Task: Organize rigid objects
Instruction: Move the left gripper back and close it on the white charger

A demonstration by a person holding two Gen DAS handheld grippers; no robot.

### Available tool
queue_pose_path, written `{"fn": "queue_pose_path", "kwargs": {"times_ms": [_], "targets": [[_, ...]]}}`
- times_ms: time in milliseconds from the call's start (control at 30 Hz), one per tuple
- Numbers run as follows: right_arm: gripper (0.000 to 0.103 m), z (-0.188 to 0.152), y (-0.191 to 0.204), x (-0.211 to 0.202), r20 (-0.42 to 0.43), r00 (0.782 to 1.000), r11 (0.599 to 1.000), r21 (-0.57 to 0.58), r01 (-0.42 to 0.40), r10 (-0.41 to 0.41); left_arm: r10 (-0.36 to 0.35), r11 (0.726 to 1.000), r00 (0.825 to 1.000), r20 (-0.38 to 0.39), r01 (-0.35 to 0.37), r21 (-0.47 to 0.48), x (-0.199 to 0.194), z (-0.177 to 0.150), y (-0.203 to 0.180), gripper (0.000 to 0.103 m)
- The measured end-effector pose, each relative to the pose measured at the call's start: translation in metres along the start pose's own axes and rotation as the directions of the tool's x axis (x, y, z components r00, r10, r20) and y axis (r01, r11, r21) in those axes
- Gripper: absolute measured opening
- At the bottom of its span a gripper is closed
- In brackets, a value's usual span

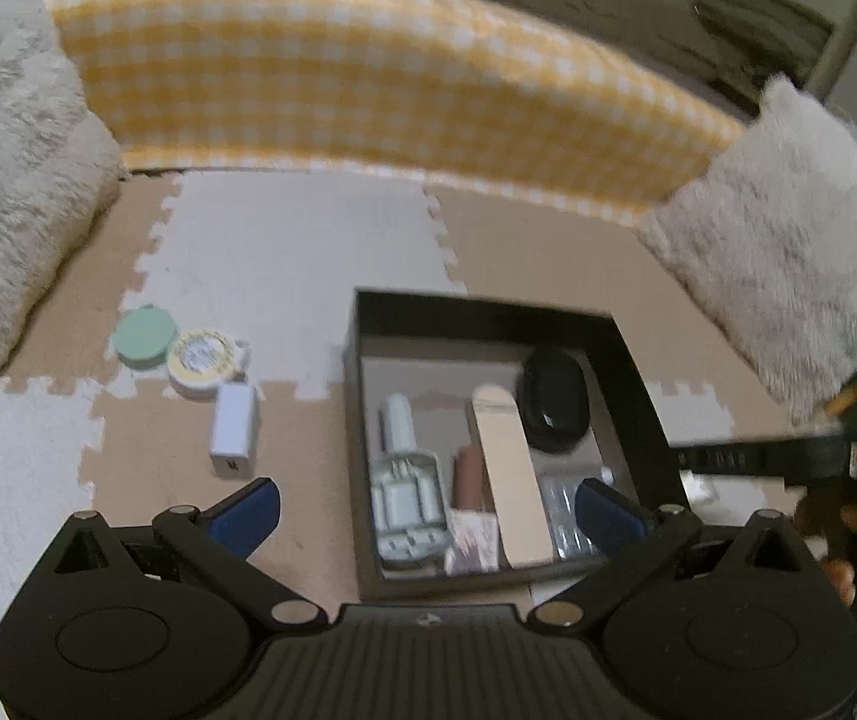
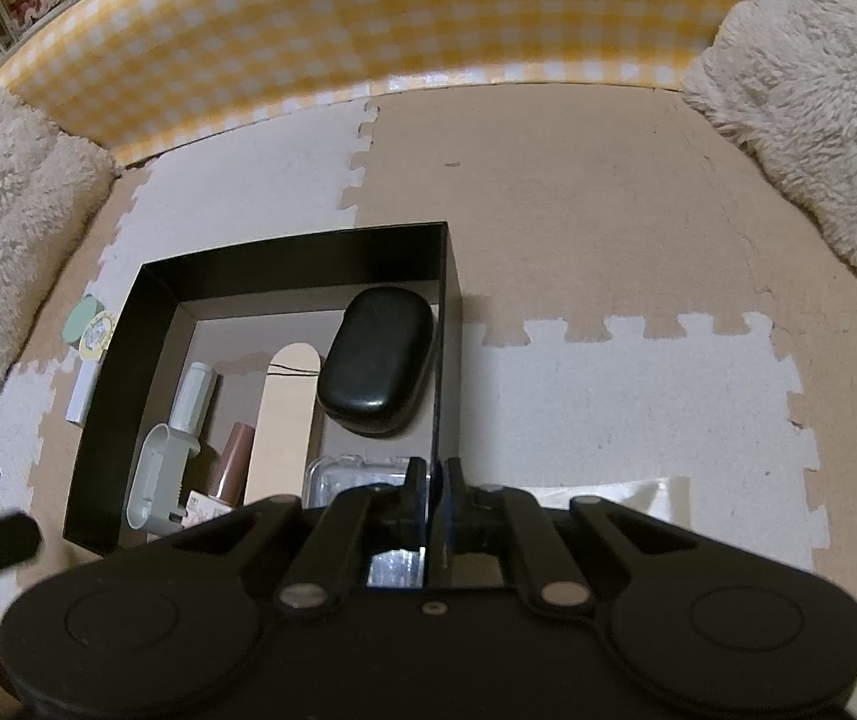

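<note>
The left gripper [image 1: 425,507] hangs above the near-left part of the black box [image 1: 368,420], its blue-padded fingers [image 1: 248,513] spread wide with nothing between them. The right gripper [image 2: 431,483] has its jaws drawn together on the right wall of the black box [image 2: 449,324], near the box's front right corner.

The box sits on a foam puzzle-mat floor [image 2: 608,240] of beige and white tiles. Inside it lie a black oval case [image 2: 377,363] against the right wall, a flat wooden stick [image 1: 512,480] running front to back, a brown tube [image 1: 467,477] beside it, a pale grey-green plastic device [image 1: 407,492] at the left, and a clear plastic packet [image 2: 344,477] near the front.

Outside the box, to its left, three items remain on the mat: a mint-green round lid [image 1: 145,338], a round tin with a yellow rim [image 1: 203,360] touching it, and a white rectangular adapter [image 1: 235,429] just in front of the tin.

A yellow gingham panel [image 1: 338,78] borders the far edge, with fluffy cream cushions [image 1: 2,180] at both sides.
</note>
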State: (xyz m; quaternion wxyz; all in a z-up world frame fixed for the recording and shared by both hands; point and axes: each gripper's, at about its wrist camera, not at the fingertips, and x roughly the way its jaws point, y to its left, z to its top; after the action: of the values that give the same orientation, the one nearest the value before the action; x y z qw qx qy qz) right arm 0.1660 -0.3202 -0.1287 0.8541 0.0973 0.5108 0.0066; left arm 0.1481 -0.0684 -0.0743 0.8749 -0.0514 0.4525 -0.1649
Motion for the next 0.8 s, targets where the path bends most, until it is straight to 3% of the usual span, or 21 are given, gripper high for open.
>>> {"fn": "queue_pose_path", "kwargs": {"times_ms": [333, 400, 533, 800], "targets": [[0.008, 0.000, -0.004, 0.002, -0.006, 1.000, 1.000, 0.027, 0.003, -0.003, 0.103, 0.990, 0.989, 0.109, -0.091, -0.112, -0.013, 0.022, 0.044, 0.103], [0.015, -0.001, -0.002, 0.005, -0.024, 1.000, 1.000, 0.014, 0.010, -0.010, 0.116, 0.987, 0.987, 0.112, -0.101, -0.129, -0.013, 0.024, 0.051, 0.103], [0.007, -0.003, 0.001, 0.012, -0.065, 0.998, 1.000, -0.008, 0.008, -0.009, 0.119, 0.983, 0.988, 0.102, -0.102, -0.155, -0.010, 0.025, 0.060, 0.103], [0.008, -0.005, 0.004, 0.017, -0.086, 0.996, 0.999, -0.029, 0.023, -0.025, 0.187, 0.969, 0.979, 0.078, -0.171, -0.176, 0.002, 0.025, 0.078, 0.103]]}}
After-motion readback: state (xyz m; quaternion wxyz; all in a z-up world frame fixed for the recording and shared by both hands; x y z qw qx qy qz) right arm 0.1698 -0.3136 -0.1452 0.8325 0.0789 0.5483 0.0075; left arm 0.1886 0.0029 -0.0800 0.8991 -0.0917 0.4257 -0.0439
